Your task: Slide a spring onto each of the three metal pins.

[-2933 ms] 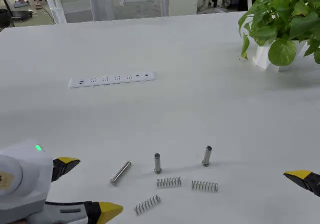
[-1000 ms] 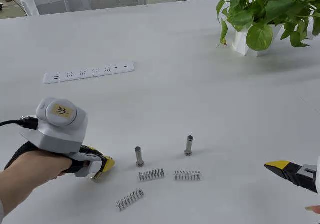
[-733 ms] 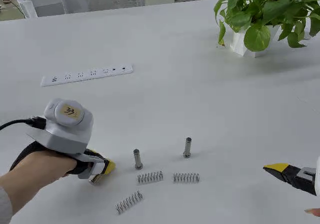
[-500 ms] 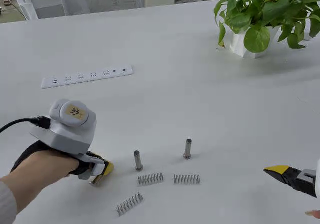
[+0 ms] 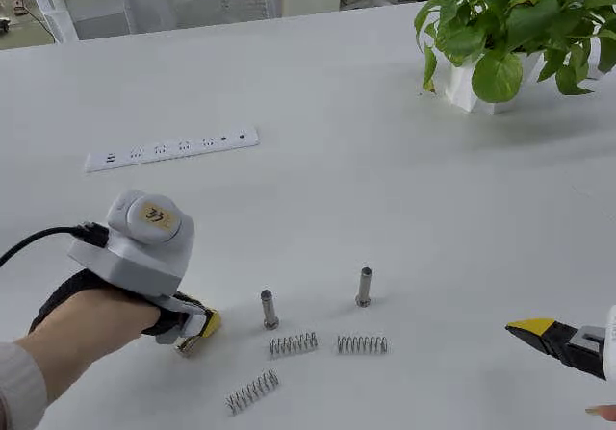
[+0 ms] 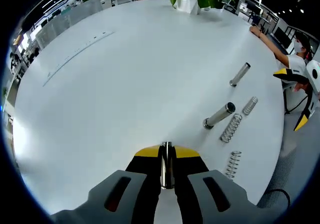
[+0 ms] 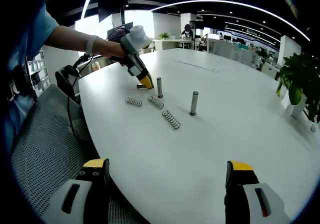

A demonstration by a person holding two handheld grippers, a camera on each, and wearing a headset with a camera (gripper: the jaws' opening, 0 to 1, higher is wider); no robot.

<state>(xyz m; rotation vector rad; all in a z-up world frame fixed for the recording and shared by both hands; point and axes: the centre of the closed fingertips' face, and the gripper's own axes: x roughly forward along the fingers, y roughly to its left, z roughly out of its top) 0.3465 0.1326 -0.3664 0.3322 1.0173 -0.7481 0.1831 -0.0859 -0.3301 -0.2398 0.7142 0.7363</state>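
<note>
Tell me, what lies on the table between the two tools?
Head view: two upright pins and three springs, between the left tool gripping a third pin and the right tool.

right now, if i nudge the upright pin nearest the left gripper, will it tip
Probably tips easily: the pin stands tall and thin on a small base. Once down, its round shaft would likely roll on the smooth table.

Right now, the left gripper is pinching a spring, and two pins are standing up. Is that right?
Not quite. The left gripper is pinching a pin, not a spring. The left gripper view shows the smooth metal rod between its shut jaws. The rest is right: the middle pin and the right pin stand up.
</note>
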